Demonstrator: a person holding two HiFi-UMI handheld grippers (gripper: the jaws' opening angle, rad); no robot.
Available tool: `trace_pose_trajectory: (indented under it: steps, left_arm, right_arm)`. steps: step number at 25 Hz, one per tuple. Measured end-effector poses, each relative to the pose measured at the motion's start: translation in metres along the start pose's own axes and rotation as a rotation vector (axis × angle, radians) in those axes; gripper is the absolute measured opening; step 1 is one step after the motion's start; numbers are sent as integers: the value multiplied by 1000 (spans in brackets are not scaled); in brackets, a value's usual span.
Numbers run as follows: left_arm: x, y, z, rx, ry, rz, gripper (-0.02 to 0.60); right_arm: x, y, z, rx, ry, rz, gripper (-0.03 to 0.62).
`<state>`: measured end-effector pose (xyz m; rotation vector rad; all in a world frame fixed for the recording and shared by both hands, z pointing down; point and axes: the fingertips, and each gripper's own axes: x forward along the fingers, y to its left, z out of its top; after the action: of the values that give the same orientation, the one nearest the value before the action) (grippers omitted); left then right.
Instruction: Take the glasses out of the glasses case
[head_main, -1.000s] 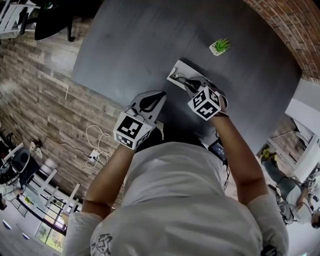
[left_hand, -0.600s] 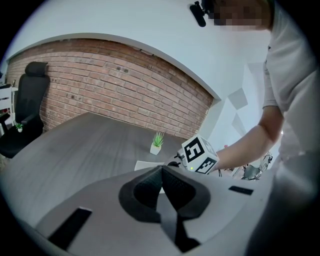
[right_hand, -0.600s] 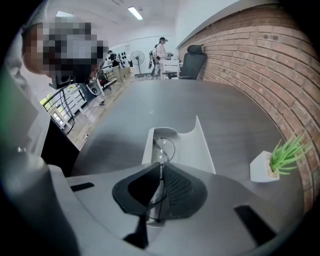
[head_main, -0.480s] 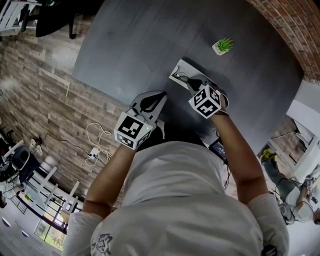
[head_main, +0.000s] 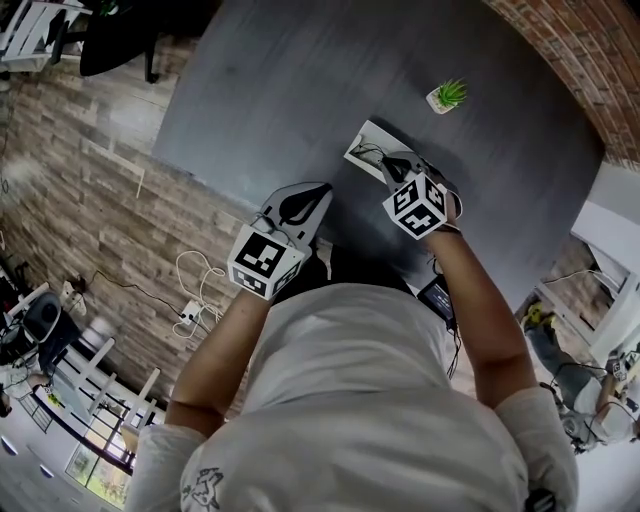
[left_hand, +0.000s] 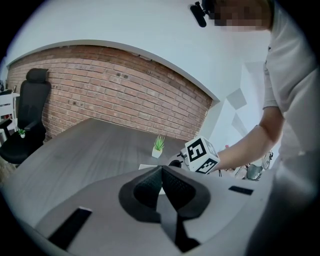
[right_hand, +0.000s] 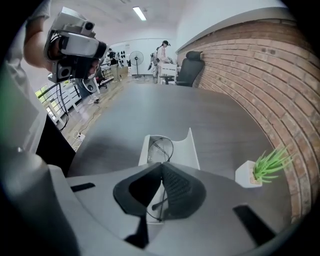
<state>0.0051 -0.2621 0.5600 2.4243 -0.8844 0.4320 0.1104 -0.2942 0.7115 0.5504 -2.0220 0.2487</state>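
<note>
An open white glasses case (head_main: 362, 141) lies on the dark table (head_main: 270, 80), with thin dark-framed glasses (right_hand: 161, 147) inside it. My right gripper (head_main: 392, 172) points steeply down into the near end of the case. In the right gripper view its jaws (right_hand: 161, 166) are closed together on the thin wire frame, and a temple arm trails below them. My left gripper (head_main: 318, 190) hovers to the left of the case, apart from it. It is shut (left_hand: 161, 169) with nothing between its pads.
A small green plant in a white pot (head_main: 443, 95) stands just beyond the case. The table's near edge runs under both grippers. An office chair (left_hand: 27, 115) stands at the table's far left, before a brick wall (right_hand: 260, 75).
The right gripper has tipped slightly further down over the case. The left gripper has stayed where it was.
</note>
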Motion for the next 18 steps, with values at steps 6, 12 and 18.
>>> trace_pose_trajectory:
  steps: [6,12,18]
  left_arm:
    - [-18,-5,6,29,-17,-6,11]
    - [-40,-8,15,63,-43,-21,11]
    - [-66,-16,18,107,-67,-45,11]
  right_arm:
    - [-21,-7,14,11,-35,-60,14]
    - [-47,-1,34,39,-79,-120,12]
    - [-77,19,52,82,-137,-180,12]
